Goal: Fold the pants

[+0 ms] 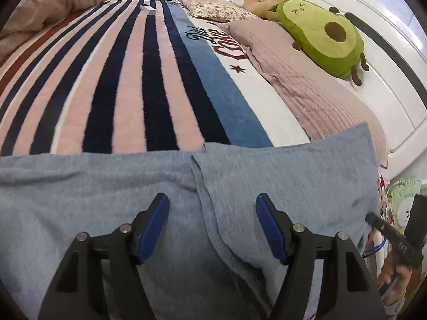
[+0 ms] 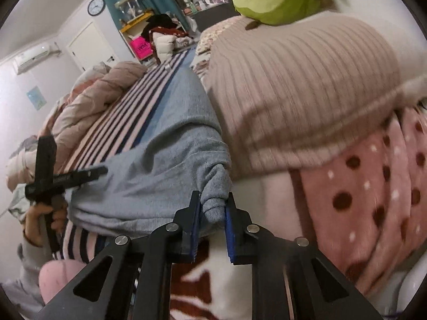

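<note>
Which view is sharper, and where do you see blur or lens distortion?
Left wrist view: mostly sharp; the fisheye bends the striped blanket and darkens the corners. Right wrist view: blurred on the ribbed pillow and dotted fabric; the pants in the right gripper stay fairly sharp.

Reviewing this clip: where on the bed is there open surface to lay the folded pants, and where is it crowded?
Free: the striped blanket between the grey pants and the bunched pink duvet. Crowded: the side with the ribbed pillow and avocado plush. The right gripper is shut on a pants corner; the left gripper is open above them.
</note>
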`<state>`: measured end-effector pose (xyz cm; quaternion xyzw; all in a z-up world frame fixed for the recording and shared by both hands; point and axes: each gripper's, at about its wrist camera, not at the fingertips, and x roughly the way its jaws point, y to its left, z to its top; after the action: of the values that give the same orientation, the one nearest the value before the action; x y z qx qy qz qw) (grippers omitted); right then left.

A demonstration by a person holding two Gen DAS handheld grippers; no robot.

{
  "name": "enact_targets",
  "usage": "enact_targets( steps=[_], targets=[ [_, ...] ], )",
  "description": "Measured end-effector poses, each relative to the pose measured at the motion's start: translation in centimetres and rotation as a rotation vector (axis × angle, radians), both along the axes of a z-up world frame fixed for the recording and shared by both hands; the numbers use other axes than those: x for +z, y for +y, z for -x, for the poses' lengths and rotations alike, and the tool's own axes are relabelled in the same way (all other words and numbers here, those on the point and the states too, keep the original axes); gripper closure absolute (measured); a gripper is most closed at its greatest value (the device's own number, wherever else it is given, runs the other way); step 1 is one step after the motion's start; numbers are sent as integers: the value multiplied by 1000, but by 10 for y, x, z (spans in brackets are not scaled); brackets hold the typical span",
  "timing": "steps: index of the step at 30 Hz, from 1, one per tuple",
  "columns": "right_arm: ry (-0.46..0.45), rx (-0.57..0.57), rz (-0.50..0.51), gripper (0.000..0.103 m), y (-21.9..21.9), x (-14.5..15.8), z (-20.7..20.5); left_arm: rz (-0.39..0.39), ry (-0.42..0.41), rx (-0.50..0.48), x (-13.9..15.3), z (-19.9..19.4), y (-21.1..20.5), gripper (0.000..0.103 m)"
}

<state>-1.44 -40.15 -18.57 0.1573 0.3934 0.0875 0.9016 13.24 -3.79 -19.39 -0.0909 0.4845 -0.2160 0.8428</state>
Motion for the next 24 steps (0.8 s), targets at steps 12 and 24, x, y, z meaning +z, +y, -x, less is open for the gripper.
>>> enact_targets(
  steps=[12, 24],
  targets=[
    [-19, 12, 25, 91, 13, 15, 2, -58, -76, 9, 17, 10, 7, 95],
    [-46, -30, 44, 59, 10, 26, 19, -107, -142, 243, 49, 77, 114, 39]
  ],
)
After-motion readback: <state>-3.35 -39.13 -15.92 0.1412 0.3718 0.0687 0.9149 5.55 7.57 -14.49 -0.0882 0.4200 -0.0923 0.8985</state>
